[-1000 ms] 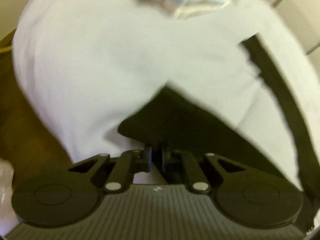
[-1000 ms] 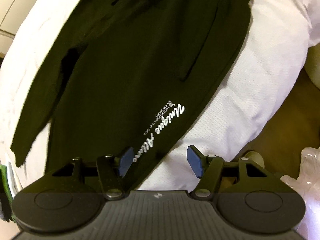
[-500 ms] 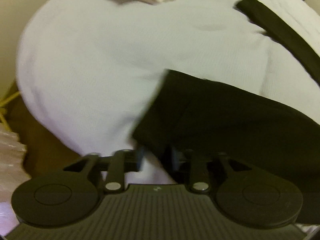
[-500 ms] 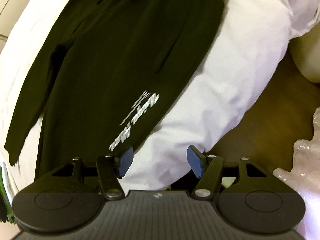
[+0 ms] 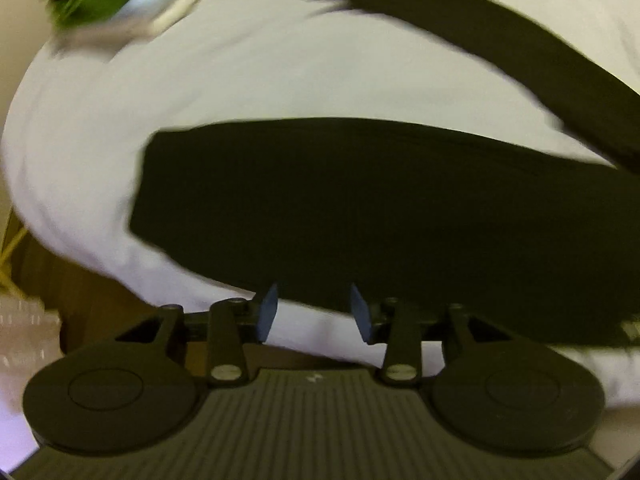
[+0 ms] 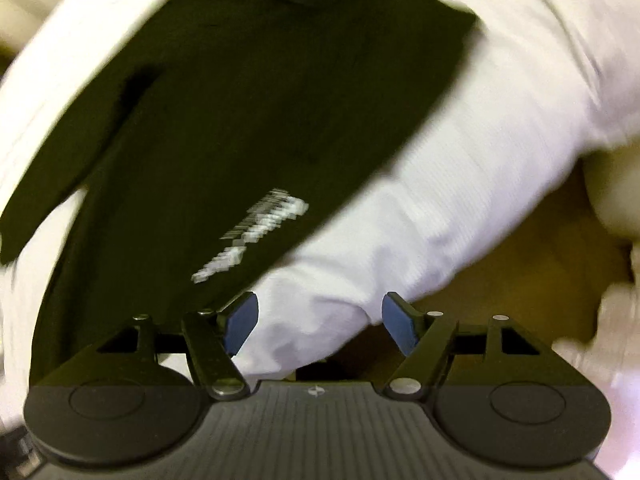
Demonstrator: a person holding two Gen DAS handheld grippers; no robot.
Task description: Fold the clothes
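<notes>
- Two grippers hang empty: your left gripper (image 5: 314, 312) partly parted, right gripper (image 6: 320, 324) with jaws opening.
- Black trousers (image 6: 248, 120) lie spread on the white bed (image 6: 460, 200).
- Next, likely: regrasp an edge and fold.

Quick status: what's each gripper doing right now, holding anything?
Left gripper: open, empty, above the edge of the black trousers.
Right gripper: jaws opening, nothing between them, over the white bedding.

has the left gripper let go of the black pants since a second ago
Yes. The left gripper was shut on the black pants' edge; now its jaws stand apart with nothing between them, and the pants lie flat on the white bedding.
</notes>
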